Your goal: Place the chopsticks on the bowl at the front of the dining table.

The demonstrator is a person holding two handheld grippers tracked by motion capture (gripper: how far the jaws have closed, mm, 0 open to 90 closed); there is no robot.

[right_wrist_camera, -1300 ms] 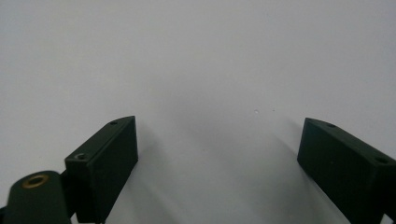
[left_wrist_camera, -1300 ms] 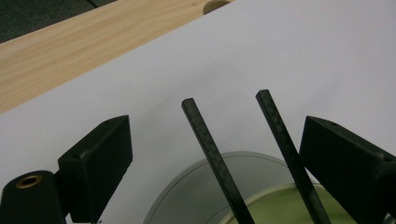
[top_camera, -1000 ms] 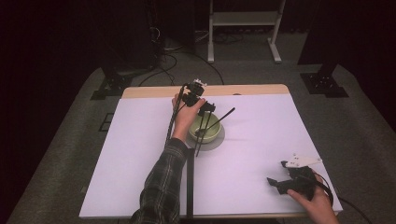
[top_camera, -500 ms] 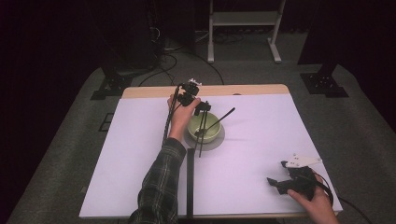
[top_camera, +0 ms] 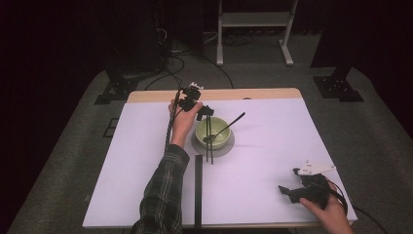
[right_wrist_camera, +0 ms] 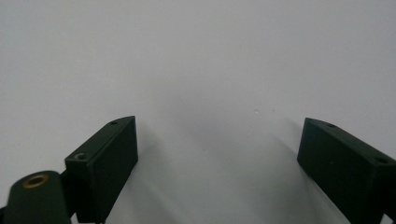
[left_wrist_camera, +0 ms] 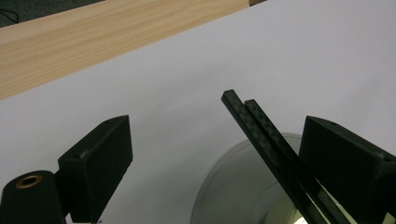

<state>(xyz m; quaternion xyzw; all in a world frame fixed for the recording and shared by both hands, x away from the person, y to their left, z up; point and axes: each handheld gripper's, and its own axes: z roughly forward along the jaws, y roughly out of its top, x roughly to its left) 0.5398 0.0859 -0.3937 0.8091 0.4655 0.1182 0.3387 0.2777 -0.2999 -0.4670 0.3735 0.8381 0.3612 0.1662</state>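
in the high view the left gripper (top_camera: 204, 111) hovers at the far rim of the pale green bowl (top_camera: 213, 132), which sits on a grey saucer (top_camera: 228, 146) on the white table (top_camera: 122, 161). a pair of black chopsticks (top_camera: 209, 141) lies across the bowl, long axis running from the gripper toward the person, near ends resting past the saucer. a black spoon (top_camera: 229, 126) leans in the bowl, handle pointing away to the right. the right gripper (top_camera: 288, 192) rests well apart at the near right corner, so the left hand is much the nearer. in the left gripper view the jaws stand wide open, the chopsticks' (left_wrist_camera: 266, 140) far ends lying side by side just beside the right-hand jaw; they look thin, square-edged, with a woven carbon pattern. whether they touch it cannot be told. in the right gripper view the jaws gape open over bare table (right_wrist_camera: 196, 60).
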